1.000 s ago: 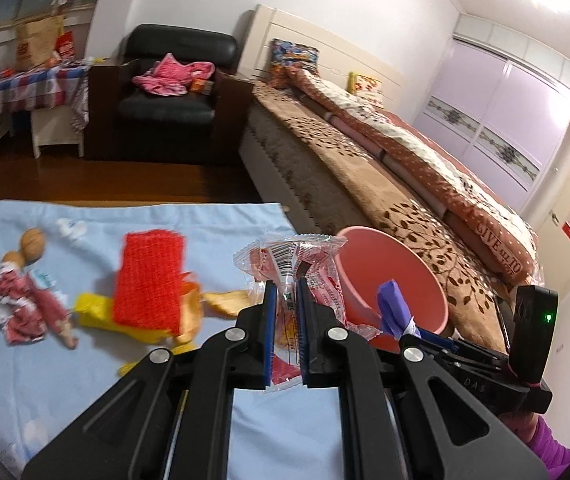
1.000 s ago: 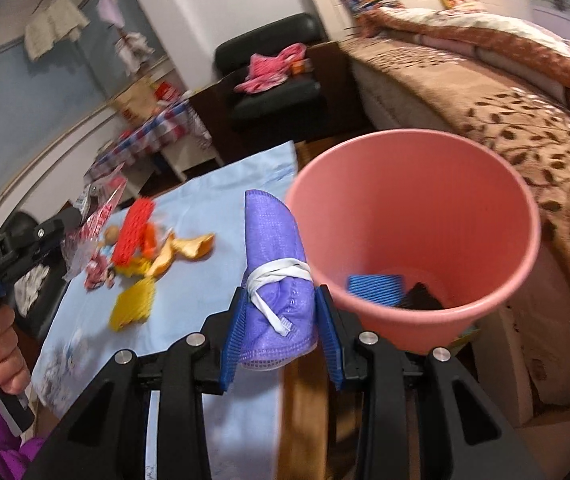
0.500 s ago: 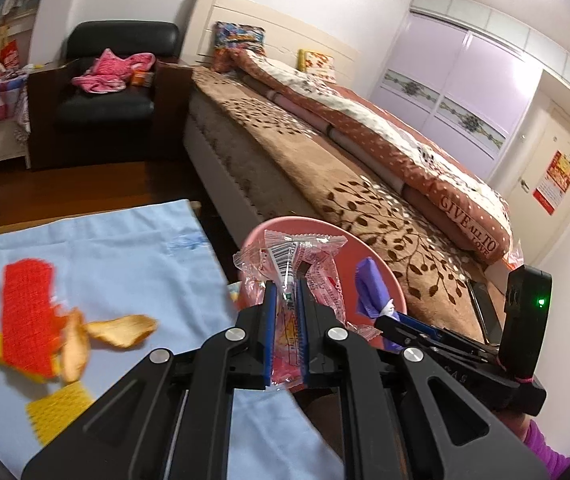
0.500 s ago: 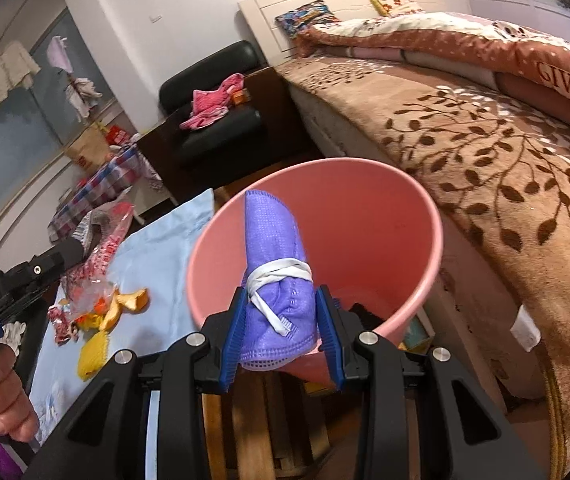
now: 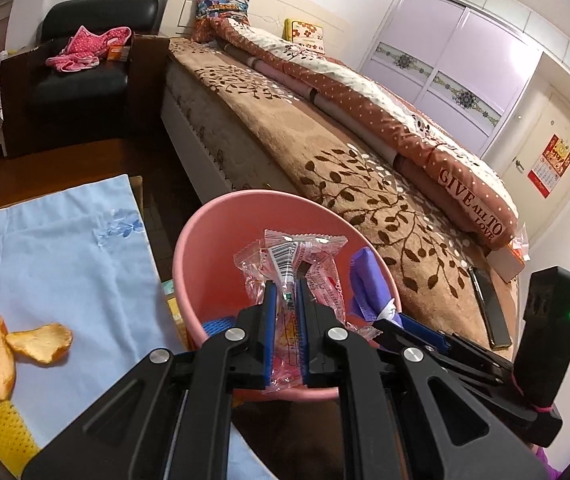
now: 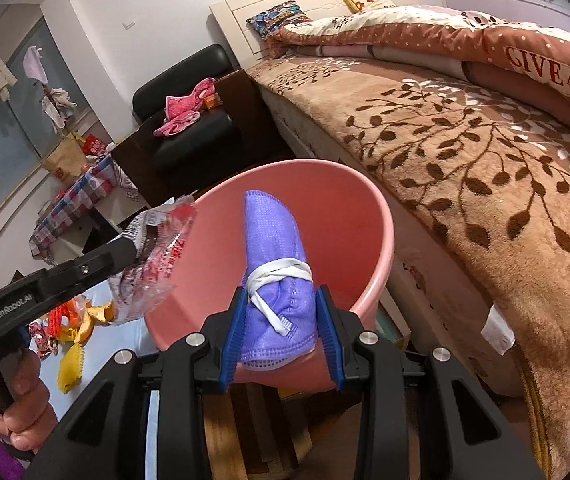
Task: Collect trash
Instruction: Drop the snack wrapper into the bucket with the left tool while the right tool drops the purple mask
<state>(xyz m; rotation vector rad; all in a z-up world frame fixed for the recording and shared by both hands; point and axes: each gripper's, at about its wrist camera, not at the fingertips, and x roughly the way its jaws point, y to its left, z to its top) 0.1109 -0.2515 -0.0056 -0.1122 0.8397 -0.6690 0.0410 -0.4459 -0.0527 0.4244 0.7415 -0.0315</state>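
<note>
Bright indoor light, sharp, fisheye-warped edges.

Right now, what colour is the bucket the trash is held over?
Pink: the bucket is plain salmon-pink inside and out, clearest in the right wrist view.

Glossy crinkled plastic wrapper (image 5: 297,276), woven cloth mask (image 6: 277,276) (matt), smooth plastic bin (image 5: 189,256)

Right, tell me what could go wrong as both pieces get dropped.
The wrapper is light crinkly film held near the bin's rim, so it might flutter outside. The mask has a loose strap that could snag a finger. The grippers sit close together over the bin and could bump.
</note>
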